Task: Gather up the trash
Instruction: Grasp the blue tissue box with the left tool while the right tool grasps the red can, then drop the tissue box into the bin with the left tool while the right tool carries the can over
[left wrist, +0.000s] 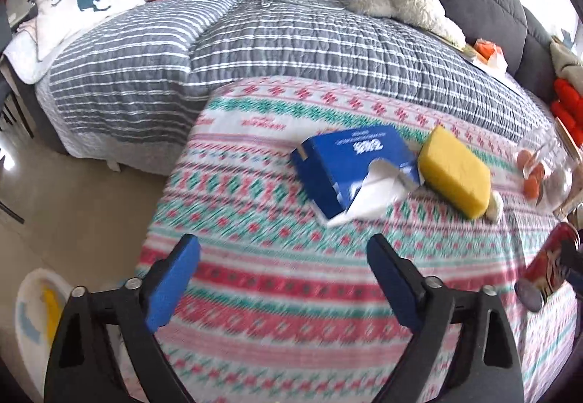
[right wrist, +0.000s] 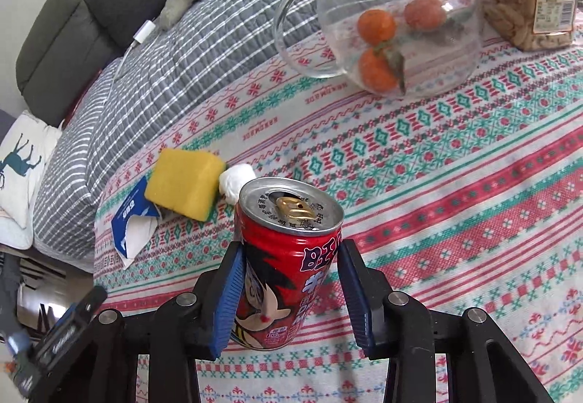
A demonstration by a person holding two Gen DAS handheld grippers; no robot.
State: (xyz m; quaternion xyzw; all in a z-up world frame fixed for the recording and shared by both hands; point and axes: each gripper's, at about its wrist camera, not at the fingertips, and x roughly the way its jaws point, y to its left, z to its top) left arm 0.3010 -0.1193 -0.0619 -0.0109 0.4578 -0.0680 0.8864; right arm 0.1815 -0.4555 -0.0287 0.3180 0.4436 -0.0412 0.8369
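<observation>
Clamping a red drink can (right wrist: 288,264) between its blue ribbed pads, the right hand-held gripper (right wrist: 289,293) holds it low in the centre of the right wrist view, upright, its silver top and gold pull tab facing the camera. The can is a smooth metal cylinder printed with a cartoon face. The left hand-held gripper (left wrist: 284,279) stands wide apart with nothing between its pads, over the woven patterned tablecloth (left wrist: 273,293) on the worktop. Above it, mid-frame, lies a torn blue cardboard tissue box (left wrist: 349,166) with white tissue spilling out, touching a yellow sponge block (left wrist: 455,173). A crumpled white tissue ball (right wrist: 237,180) sits just beside the sponge. A round glass jug (right wrist: 397,20) holding orange fruits stands in the upper right.
</observation>
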